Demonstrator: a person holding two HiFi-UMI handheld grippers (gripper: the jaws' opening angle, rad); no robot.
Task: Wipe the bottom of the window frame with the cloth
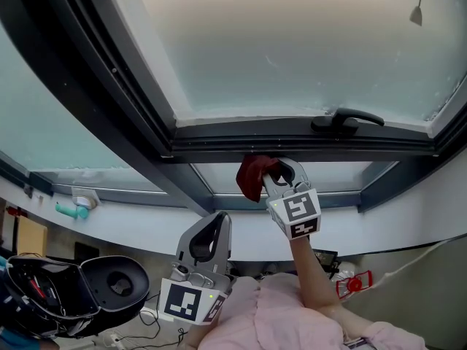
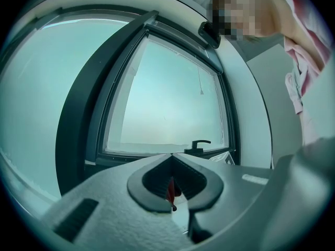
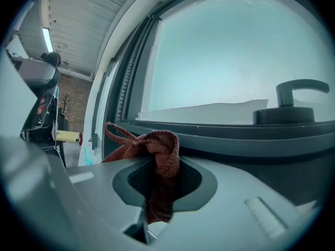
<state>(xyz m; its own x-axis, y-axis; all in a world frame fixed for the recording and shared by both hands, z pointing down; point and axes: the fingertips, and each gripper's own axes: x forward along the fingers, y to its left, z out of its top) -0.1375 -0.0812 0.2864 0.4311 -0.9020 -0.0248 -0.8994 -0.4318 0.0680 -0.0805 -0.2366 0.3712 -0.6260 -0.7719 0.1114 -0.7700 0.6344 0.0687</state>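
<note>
A dark red cloth [image 1: 250,176] is bunched in my right gripper [image 1: 276,168], which is shut on it just below the dark bottom rail of the window frame [image 1: 292,141]. In the right gripper view the knotted cloth [image 3: 159,153] hangs through the closed jaws of the right gripper [image 3: 157,163], with the frame rail [image 3: 235,135] and a black handle [image 3: 296,95] close ahead. My left gripper [image 1: 215,221] hangs lower and to the left, shut and holding nothing. Past the closed left gripper [image 2: 171,158], the left gripper view shows the window and its handle [image 2: 199,145].
The black window handle [image 1: 346,119] sits on the rail to the right of the cloth. A pull cord weight [image 1: 416,12] hangs at upper right. A teal object [image 1: 73,210] lies on the left sill. A black round-seated thing [image 1: 109,283] and a red item [image 1: 352,283] are below.
</note>
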